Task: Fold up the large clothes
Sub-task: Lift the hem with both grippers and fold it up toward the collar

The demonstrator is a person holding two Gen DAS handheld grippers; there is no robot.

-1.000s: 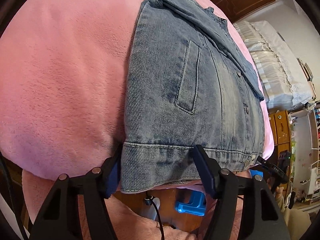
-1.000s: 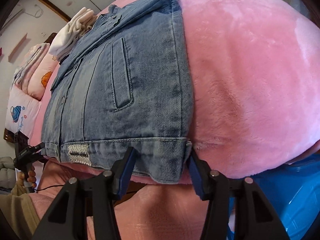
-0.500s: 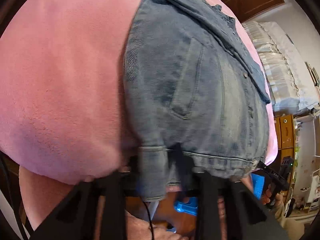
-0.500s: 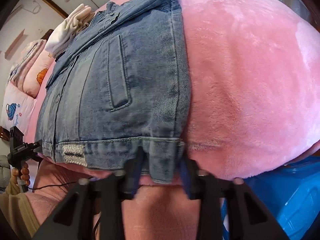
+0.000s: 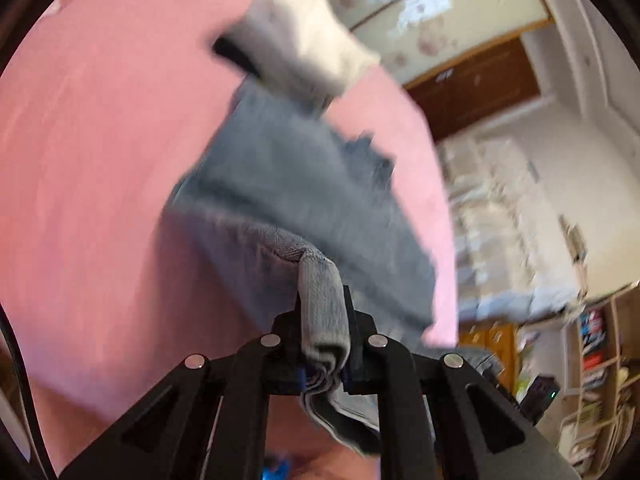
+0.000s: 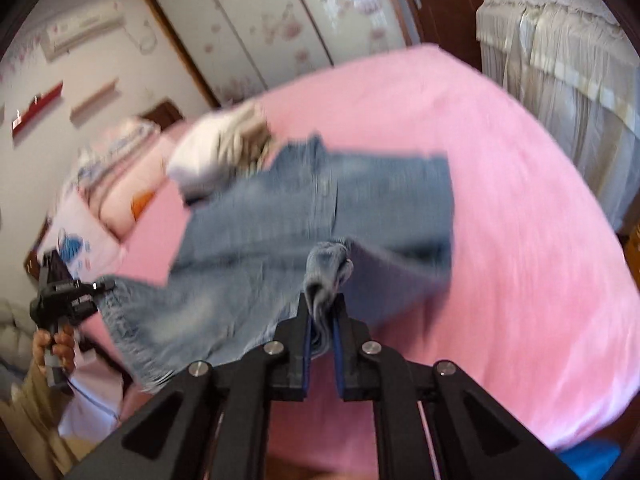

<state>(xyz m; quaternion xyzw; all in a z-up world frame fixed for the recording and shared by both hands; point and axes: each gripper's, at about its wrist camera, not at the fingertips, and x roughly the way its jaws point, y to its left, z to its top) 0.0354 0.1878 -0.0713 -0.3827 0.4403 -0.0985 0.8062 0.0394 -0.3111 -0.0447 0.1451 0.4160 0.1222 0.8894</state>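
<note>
A blue denim jacket (image 5: 304, 184) (image 6: 304, 216) lies on a pink bed (image 5: 100, 160) (image 6: 520, 200), its near hem lifted off the blanket. My left gripper (image 5: 323, 304) is shut on one hem corner, with folded denim pinched between its black fingers. The other hem corner sits bunched in my right gripper (image 6: 322, 300), which is shut on it. In the right wrist view the left gripper (image 6: 64, 300) shows at the far left in a person's hand, and the hem hangs stretched between the two grippers. Both views are blurred by motion.
A folded white and grey pile of clothes (image 5: 304, 36) (image 6: 224, 140) lies beyond the jacket's collar. Pillows (image 6: 116, 184) sit at the bed's head. A second bed with white frilled cover (image 6: 560, 60) stands beside. Wardrobe doors (image 6: 280, 12) and shelves (image 5: 600, 340) line the room.
Both grippers went from open around the hem to shut on its corners. They then rose, lifting the hem off the bed, and the views tipped up toward the room.
</note>
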